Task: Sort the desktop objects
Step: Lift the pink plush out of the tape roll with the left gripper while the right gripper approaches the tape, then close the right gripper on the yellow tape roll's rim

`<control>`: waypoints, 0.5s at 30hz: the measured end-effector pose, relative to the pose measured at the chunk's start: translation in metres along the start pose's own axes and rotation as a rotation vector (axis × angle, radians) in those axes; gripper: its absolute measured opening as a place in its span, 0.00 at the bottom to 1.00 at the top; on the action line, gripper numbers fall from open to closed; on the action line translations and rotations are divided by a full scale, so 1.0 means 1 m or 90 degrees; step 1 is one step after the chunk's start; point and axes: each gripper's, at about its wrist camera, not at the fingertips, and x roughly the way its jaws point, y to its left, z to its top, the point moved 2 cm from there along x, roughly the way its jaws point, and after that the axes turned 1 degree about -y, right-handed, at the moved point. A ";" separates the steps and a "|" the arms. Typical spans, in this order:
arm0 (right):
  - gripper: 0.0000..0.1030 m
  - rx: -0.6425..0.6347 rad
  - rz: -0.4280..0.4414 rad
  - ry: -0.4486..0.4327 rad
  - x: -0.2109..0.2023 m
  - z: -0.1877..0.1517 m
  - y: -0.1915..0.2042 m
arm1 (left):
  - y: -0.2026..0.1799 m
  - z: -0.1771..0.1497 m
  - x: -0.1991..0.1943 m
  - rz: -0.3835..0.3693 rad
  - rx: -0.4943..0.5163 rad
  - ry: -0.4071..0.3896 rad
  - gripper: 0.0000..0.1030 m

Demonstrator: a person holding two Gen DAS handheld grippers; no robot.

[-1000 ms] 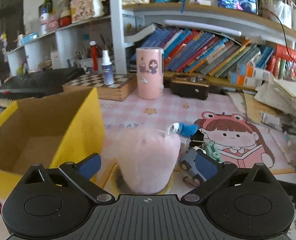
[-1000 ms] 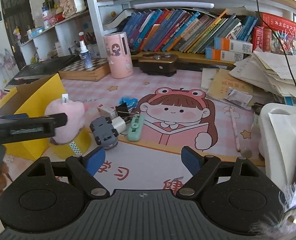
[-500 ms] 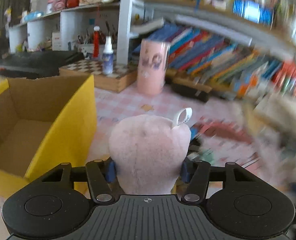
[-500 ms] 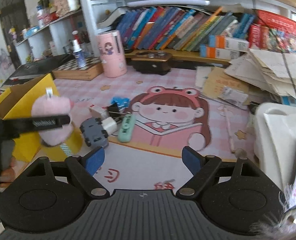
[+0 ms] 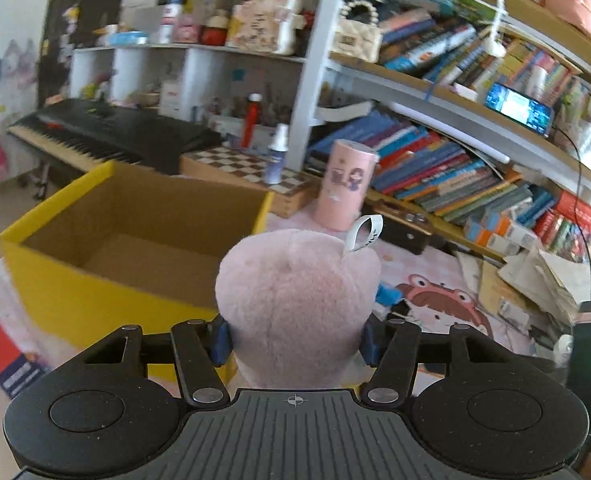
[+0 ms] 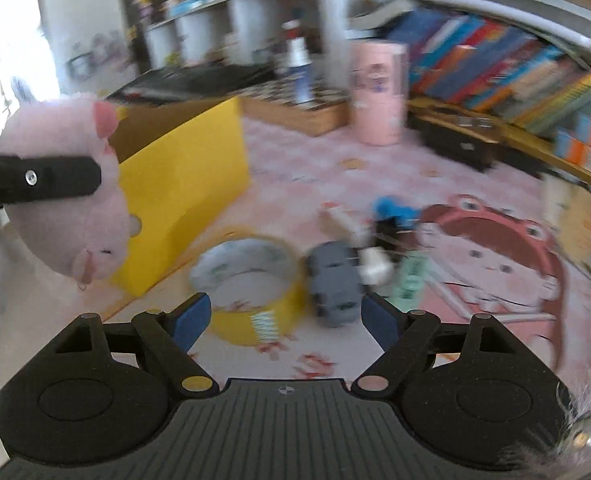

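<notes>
The left tongs (image 5: 295, 340) are clamped on a pink plush pig (image 5: 295, 304), its white tag sticking up, held in the lower centre of the left view beside the open yellow box (image 5: 135, 248) at centre left. In the blurred right view, the right tongs (image 6: 283, 318) are closing, nothing gripped between them; a tape roll (image 6: 251, 280) and a grey toy car (image 6: 333, 284) lie just beyond on the table (image 6: 295, 184).

Counting what I am seeing on the desk

I am seeing one fluffy pink plush pig (image 5: 295, 300), one yellow cardboard box (image 5: 135, 224), one yellow tape roll (image 6: 251, 280), one grey toy car (image 6: 333, 284), one pink cylindrical canister (image 5: 345, 184).
</notes>
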 end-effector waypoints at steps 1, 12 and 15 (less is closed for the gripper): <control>0.79 -0.010 0.015 0.009 0.005 -0.001 0.006 | 0.003 -0.001 -0.003 0.006 -0.001 -0.001 0.57; 0.90 -0.040 -0.004 0.056 0.060 -0.001 0.034 | 0.025 -0.011 -0.023 0.055 -0.021 0.007 0.57; 0.93 -0.035 -0.017 0.049 0.071 0.002 0.035 | 0.029 -0.013 -0.027 0.063 -0.026 0.010 0.57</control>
